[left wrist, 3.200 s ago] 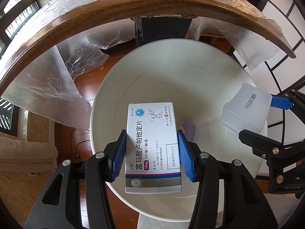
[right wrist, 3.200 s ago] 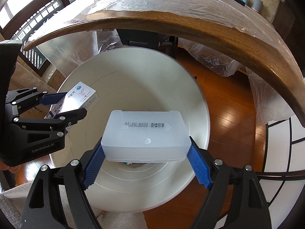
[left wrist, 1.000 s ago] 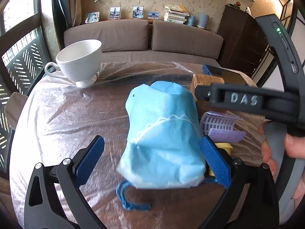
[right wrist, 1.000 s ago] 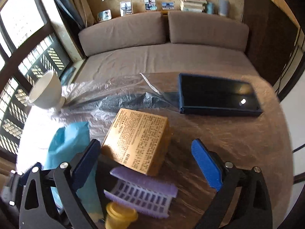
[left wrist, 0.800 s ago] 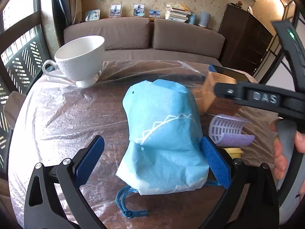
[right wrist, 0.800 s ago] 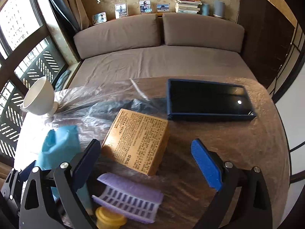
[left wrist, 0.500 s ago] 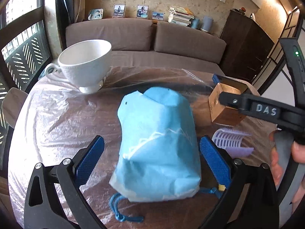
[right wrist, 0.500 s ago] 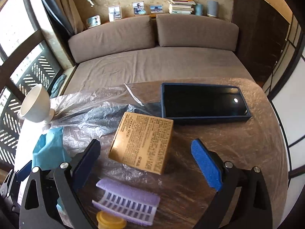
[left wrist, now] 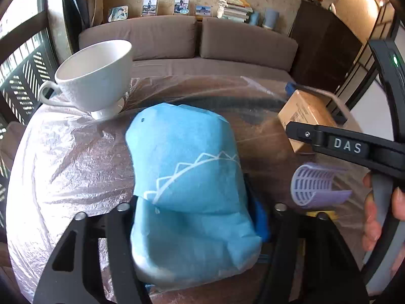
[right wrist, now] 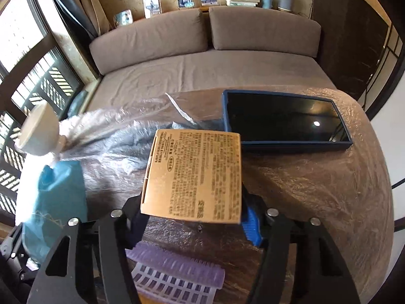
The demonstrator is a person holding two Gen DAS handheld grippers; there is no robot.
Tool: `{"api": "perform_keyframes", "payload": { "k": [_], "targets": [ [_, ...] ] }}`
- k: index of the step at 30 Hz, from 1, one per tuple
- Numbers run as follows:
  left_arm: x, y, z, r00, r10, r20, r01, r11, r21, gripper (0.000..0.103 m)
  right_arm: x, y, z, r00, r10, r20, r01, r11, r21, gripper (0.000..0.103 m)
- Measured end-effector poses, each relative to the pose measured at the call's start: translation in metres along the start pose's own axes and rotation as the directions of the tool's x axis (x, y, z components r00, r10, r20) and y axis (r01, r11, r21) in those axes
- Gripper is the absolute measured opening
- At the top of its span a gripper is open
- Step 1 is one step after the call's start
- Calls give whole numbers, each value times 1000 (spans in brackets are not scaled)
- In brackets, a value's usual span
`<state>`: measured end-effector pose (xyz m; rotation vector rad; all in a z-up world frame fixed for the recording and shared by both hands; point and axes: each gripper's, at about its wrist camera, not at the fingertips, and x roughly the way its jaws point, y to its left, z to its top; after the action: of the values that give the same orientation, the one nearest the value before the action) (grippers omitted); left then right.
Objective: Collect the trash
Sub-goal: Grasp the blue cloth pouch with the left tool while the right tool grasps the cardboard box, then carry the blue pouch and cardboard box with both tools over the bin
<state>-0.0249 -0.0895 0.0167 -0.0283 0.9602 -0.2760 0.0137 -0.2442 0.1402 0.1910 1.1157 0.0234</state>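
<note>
A light-blue drawstring bag (left wrist: pixel 184 177) lies on the film-covered table (left wrist: pixel 65 167). My left gripper (left wrist: pixel 196 210) has its jaws closing on the bag's near end, and the pads press into its sides. A brown printed cardboard box (right wrist: pixel 197 172) sits between the fingers of my right gripper (right wrist: pixel 193 217). Those jaws are closing too, and the blue right pad (right wrist: pixel 250 225) touches the box's edge. The left pad is hidden under the box. The same bag (right wrist: pixel 60 192) shows at the left of the right wrist view.
A white cup (left wrist: pixel 96 76) stands behind the bag. A purple hair roller (left wrist: pixel 314 187) and a yellow cap (left wrist: pixel 321 214) lie between the grippers. A dark tablet (right wrist: pixel 286 119) lies behind the box. A hand (left wrist: pixel 374 217) grips the right tool. Beyond the table is a brown sofa (right wrist: pixel 202 71).
Both pairs of jaws have drawn in from wide apart: the left onto the blue bag, the right onto the brown box. The left gripper has edged forward over the bag.
</note>
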Motion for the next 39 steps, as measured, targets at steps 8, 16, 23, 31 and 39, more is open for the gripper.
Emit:
{"api": "perform_keyframes", "payload": {
  "k": [8, 16, 23, 31, 39],
  "targets": [
    [-26, 2, -5, 998, -27, 52, 27, 1000, 4, 48, -30, -5, -5, 996, 47, 79, -46, 999, -18, 57],
    [-52, -1, -11, 995, -48, 85, 48, 999, 0, 48, -78, -4, -31, 981, 139, 135, -133, 990, -55, 57],
    [-79, -11, -30, 994, -41, 105, 42, 999, -12, 48, -123, -2, -73, 968, 197, 154, -180, 977, -117, 57],
    [-103, -26, -61, 995, -19, 95, 19, 1000, -1, 48, -151, -5, -123, 970, 211, 118, -192, 969, -156, 57],
    [-120, -42, -86, 996, -1, 87, 0, 1000, 13, 48, -170, -10, -158, 974, 202, 108, -181, 967, -179, 57]
  ]
}}
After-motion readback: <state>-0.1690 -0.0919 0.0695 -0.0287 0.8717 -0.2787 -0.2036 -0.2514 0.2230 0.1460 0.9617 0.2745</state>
